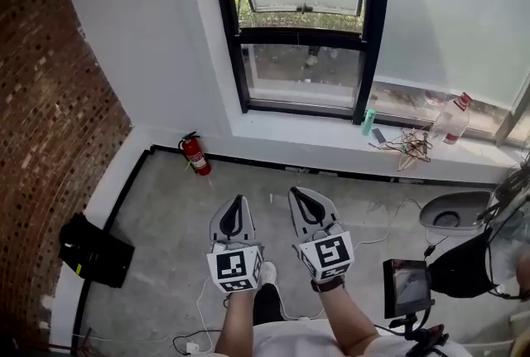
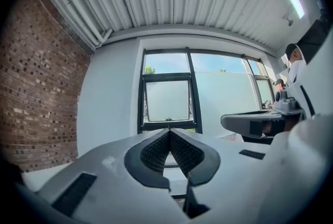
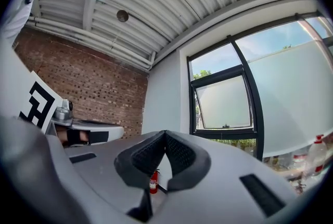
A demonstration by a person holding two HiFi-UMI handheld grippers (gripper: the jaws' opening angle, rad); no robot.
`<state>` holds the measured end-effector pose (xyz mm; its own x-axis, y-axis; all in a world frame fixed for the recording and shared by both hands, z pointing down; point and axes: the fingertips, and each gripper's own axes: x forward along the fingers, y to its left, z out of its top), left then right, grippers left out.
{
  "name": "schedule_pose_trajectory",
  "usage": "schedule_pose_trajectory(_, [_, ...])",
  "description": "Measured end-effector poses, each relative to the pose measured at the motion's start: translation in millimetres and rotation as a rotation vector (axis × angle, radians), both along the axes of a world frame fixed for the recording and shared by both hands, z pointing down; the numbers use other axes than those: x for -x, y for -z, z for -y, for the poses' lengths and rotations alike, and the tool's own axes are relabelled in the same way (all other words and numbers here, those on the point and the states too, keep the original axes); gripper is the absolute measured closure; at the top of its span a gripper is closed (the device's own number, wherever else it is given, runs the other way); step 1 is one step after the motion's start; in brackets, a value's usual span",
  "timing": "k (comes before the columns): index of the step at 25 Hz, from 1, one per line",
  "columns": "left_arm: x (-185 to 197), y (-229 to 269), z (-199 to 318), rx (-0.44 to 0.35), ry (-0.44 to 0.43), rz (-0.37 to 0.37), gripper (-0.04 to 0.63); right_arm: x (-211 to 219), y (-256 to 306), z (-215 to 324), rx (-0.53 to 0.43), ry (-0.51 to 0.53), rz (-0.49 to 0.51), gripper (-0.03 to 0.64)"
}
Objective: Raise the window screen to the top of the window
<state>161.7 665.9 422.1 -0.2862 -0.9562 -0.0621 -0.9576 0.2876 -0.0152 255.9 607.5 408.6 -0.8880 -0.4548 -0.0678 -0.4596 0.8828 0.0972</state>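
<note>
With jaws pressed together and empty on your grey left gripper and grey right gripper, you needed them spread before reaching the black-framed window.

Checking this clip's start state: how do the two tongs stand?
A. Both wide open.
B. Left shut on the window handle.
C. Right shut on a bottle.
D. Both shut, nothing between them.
D: in each gripper view, the left tongs and the right tongs meet at the tips with nothing between them. The head view shows both over the floor, apart from the window.
</note>
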Motion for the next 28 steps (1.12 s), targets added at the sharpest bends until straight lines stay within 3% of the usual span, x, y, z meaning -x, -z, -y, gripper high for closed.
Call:
schedule_pose_trajectory(2, [27.1, 4.5, 40.4, -0.017, -0.044, -0.024, 0.595, 30.8, 9.3, 29.5, -0.028, -0.005, -0.007, 0.617])
schedule_pose_trajectory(9, [137.7, 66.9, 135.9, -0.128, -0.088, 0.036, 0.595, 148.3, 57.0, 114.3, -0.096, 0.006, 0.005, 0.617])
schedule_pose_trajectory(13, [194.0, 56.0, 179.6, -0.099, -0.092, -0.064, 0.595, 212.6, 24.3, 137.1, 0.018, 0.033, -0.009, 0.617])
schedule_pose_trajectory(16, [206.1, 41.1, 211.3, -0.067, -0.14, -0.062, 0.595, 235.9, -1.0, 160.4, 0.083, 0.037, -0.035, 0.617])
schedule_pose_trajectory(19, [219.8, 26.2, 247.6, -0.046, -0.169, -0.078, 0.595, 247.7, -0.1, 211.6, 0.09, -0.013, -0.022, 0.617])
schedule_pose_trajectory(24, [256.6, 9.5, 319.7, -0.01, -0.197, -0.052, 0.595, 281.4, -8.1, 301.1, 0.109, -0.059, 0.017, 0.617])
schedule_pose_trajectory(28, [286.4, 5.2, 382.2, 0.011, -0.191, -0.003, 0.595, 326.7, -6.5, 376.1, 0.113, -0.034, 0.081, 0.617])
